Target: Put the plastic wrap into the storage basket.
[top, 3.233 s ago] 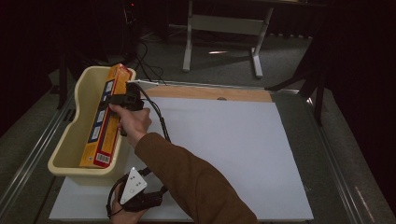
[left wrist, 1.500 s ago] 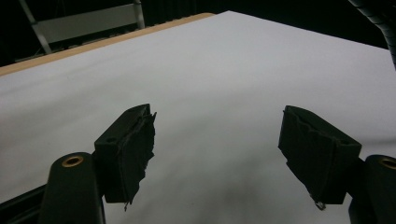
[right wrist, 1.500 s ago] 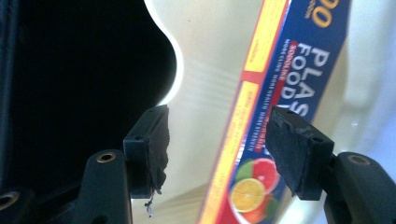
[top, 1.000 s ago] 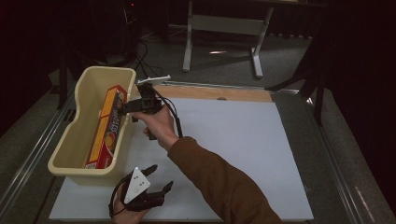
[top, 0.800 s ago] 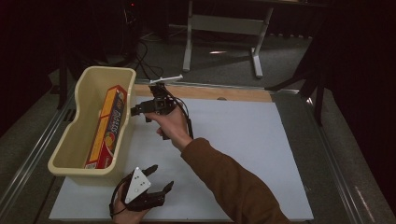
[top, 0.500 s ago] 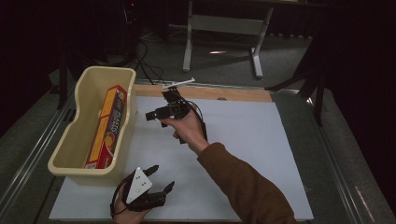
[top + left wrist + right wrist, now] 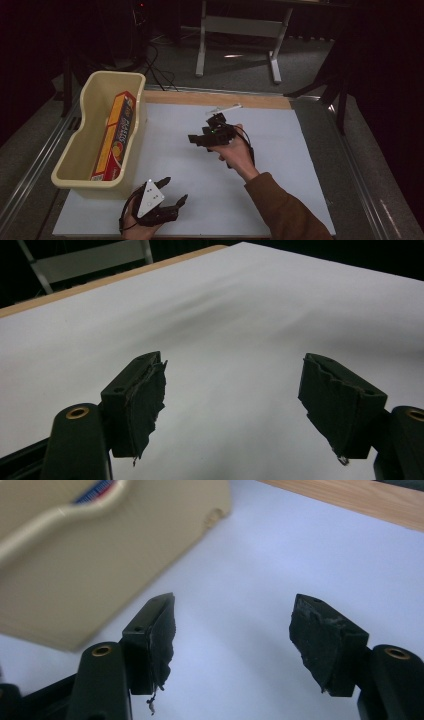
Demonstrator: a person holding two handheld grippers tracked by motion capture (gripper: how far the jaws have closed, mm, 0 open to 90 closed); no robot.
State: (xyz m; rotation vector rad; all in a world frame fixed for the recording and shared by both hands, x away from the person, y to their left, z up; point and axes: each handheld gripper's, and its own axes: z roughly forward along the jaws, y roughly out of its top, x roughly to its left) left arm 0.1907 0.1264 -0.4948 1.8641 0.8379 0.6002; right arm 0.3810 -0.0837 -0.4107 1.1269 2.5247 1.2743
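On the bench, a smooth white sheet (image 7: 280,165) covers most of the top, with a strip of bare pale wood (image 7: 215,98) along the far edge. At the left of the sheet stands a long cream plastic bin (image 7: 80,150) with rounded corners and a rolled rim. Inside it lies a long, narrow cardboard box (image 7: 114,136), orange and yellow with printed lettering, leaning against the bin's right wall with one end toward the far side.

Over the middle of the sheet, well apart from the bin, the right gripper (image 7: 197,140) is held in the person's hand, its black jaws spread wide with nothing between them; its own view shows worn, ragged pads (image 7: 162,630) and the bin's matte side wall (image 7: 85,570) ahead. Near the front edge, just beside the bin's near end, the left gripper (image 7: 172,192) rests low with a grey three-cornered plate on top, jaws likewise wide and empty over plain white sheet.
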